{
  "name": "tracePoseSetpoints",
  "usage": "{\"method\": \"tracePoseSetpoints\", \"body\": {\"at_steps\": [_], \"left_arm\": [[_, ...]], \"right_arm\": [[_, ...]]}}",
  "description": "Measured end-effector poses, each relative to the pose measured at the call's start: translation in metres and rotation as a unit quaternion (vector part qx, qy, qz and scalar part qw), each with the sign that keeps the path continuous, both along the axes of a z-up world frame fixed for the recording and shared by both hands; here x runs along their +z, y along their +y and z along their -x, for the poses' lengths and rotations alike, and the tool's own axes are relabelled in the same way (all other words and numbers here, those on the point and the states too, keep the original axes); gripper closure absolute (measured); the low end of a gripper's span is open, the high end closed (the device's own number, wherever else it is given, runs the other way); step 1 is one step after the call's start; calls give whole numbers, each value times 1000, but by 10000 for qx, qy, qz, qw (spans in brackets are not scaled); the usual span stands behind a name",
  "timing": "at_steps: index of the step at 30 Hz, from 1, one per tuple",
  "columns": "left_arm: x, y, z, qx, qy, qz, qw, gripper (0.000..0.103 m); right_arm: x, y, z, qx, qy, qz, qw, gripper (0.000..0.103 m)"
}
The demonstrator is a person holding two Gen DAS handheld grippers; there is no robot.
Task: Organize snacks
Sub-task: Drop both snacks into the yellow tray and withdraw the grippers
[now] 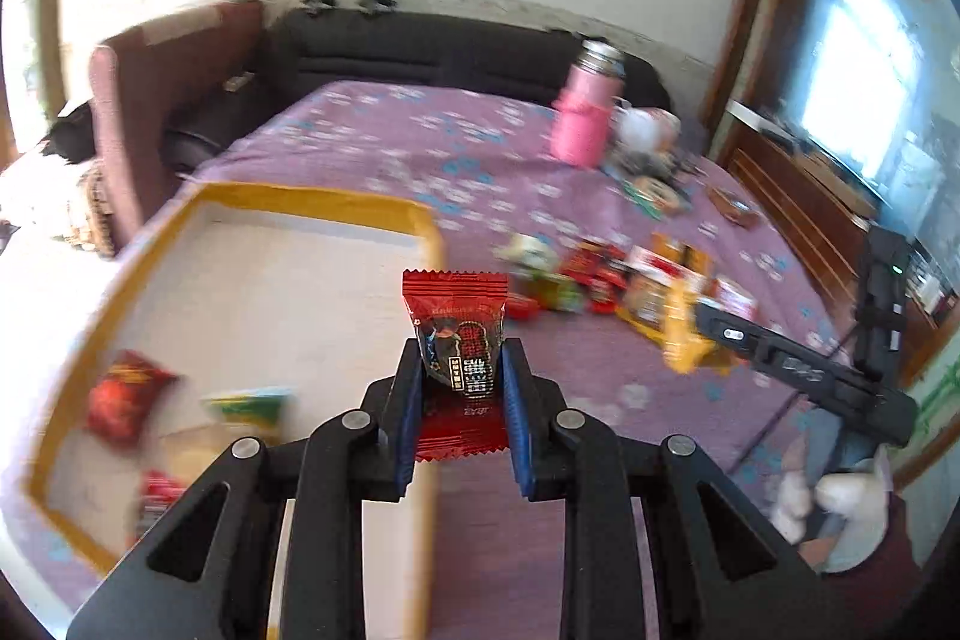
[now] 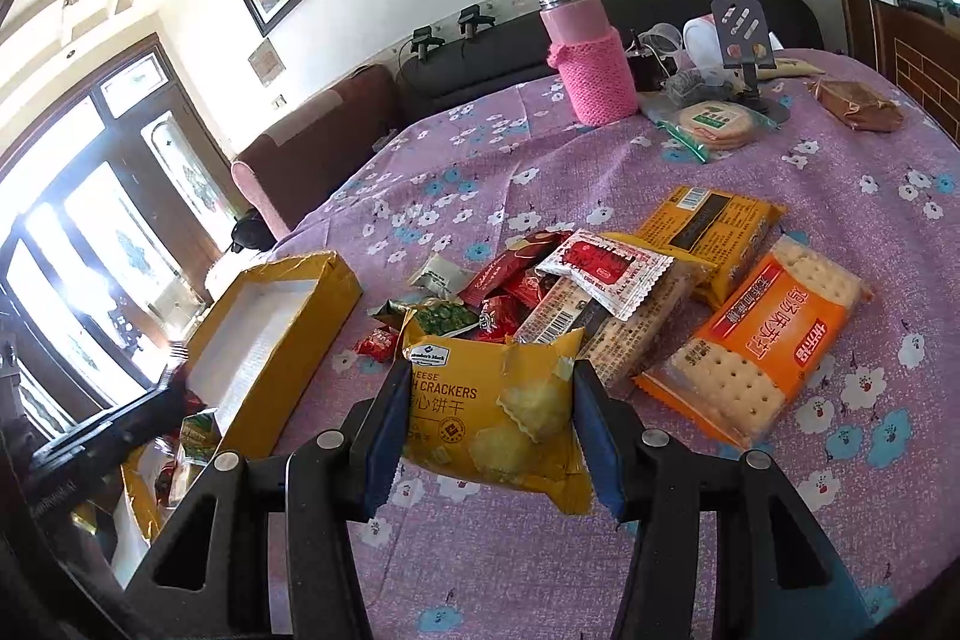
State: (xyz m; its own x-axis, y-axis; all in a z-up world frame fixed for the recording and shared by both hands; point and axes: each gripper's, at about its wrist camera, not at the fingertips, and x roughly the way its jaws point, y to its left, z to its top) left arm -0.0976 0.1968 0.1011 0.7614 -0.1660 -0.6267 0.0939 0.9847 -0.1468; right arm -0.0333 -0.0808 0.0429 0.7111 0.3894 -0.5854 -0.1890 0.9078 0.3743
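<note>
Holding a small red snack packet (image 1: 459, 340) clamped in my left gripper (image 1: 461, 370), just above the near edge of the yellow box (image 1: 312, 202). Right gripper (image 2: 489, 412) has its jaws pressed on both sides of the yellow cracker pack (image 2: 498, 412), which hangs above the table (image 2: 870, 148). A few packets (image 1: 126, 394) already sit in the box. I'd say early on: most of the snack pile (image 2: 600, 280) is left to move.
</note>
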Motion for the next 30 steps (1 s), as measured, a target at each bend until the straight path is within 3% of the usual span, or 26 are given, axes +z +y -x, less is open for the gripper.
{"method": "tracePoseSetpoints", "body": {"at_steps": [4, 10, 15, 19, 23, 29, 30], "left_arm": [[5, 67, -4, 598, 61, -8, 9982, 81], [-7, 116, -42, 789, 371, 256, 9959, 81], [-38, 127, -76, 870, 810, 346, 9923, 81], [-57, 135, -89, 964, 1098, 522, 9879, 81], [-54, 145, -88, 1013, 1035, 816, 9861, 80], [-33, 155, -62, 1044, 674, 1231, 9846, 71], [-28, 154, -57, 1028, 575, 1315, 9843, 64]], "right_arm": [[26, 23, 10, 372, -60, -176, 9991, 50], [68, 114, 2, 1309, -9, -174, 9912, 50], [42, 209, -21, 1874, 487, 341, 9805, 50], [11, 253, -36, 1946, 784, 768, 9747, 51], [-3, 272, -48, 1849, 757, 1068, 9740, 46], [0, 247, -56, 1673, 953, 430, 9803, 43], [5, 238, -55, 1627, 922, 322, 9818, 41]]}}
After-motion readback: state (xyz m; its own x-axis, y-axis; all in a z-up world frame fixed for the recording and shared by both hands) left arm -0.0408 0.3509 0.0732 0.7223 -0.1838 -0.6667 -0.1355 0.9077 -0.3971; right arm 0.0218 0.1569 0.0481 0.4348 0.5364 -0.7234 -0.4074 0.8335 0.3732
